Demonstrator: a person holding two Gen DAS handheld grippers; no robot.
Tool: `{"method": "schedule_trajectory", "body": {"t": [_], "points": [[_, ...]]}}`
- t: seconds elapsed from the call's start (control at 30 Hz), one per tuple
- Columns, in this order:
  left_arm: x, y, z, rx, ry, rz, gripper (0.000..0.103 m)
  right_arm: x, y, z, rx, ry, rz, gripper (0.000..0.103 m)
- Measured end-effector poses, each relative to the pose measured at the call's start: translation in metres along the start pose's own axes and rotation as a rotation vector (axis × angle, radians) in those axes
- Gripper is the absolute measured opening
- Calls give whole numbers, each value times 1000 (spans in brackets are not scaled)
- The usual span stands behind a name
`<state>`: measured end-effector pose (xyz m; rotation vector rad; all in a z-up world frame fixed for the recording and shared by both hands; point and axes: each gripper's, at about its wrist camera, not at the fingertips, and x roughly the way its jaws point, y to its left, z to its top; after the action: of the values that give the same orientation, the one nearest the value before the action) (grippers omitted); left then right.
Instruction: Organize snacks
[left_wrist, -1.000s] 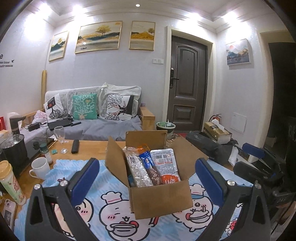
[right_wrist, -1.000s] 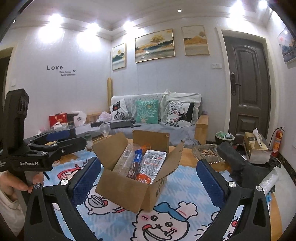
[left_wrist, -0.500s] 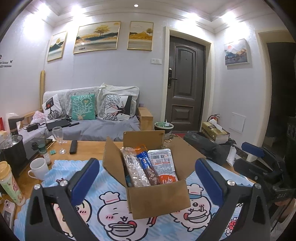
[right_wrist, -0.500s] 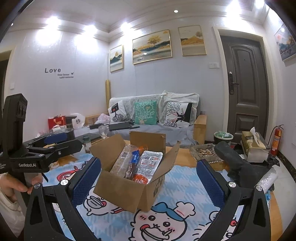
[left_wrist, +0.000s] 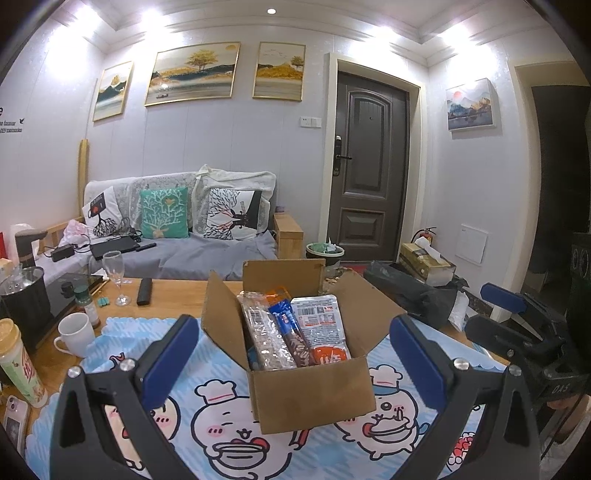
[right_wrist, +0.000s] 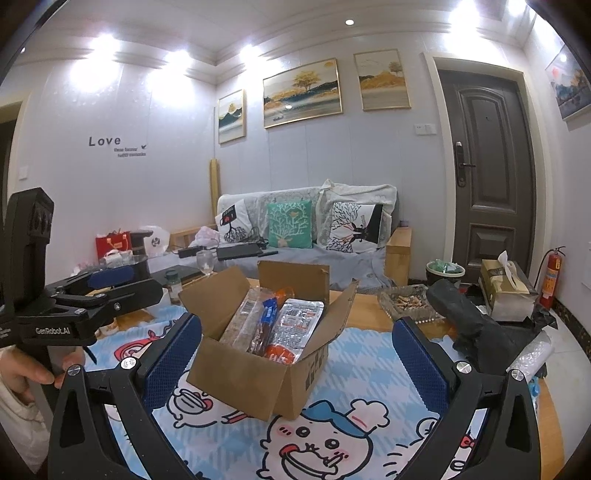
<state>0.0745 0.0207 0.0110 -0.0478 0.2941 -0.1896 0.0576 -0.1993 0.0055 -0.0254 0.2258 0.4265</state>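
My left gripper (left_wrist: 291, 354) and right gripper (right_wrist: 295, 354) both hang wide apart and empty above the cartoon cloth (left_wrist: 229, 417) on the counter (left_wrist: 173, 295). The cardboard box (left_wrist: 314, 391) sits on the cloth with flaps up, snack packets (left_wrist: 291, 332) standing inside it side by side.

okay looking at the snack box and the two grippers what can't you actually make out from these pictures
- Bottom of the cardboard box: its front wall and the packets hide it in both views.
- Clear-wrapped snack, blue packet, white and orange packet: the print is too small to read.
- Left gripper and right gripper: both open, their handles cut off by the bottom edge.
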Motion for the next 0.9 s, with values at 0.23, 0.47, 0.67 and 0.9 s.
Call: {"method": "schedule_trajectory", "body": {"t": [0.23,0.47,0.67,0.9], "points": [[-3,-1,0,0,-5,5,102,-2,0,0,-1,0,5,103],[-3,-1,-1,-3,-6,4,102,-2,3,1,-1,7,20,103],[-6,-3,-1,-7,-9,8,102,-2,4,1,-2,7,23,103],[-8,-5,-1,-1,-12,18,102,-1,5,2,14,8,36,103]]}}
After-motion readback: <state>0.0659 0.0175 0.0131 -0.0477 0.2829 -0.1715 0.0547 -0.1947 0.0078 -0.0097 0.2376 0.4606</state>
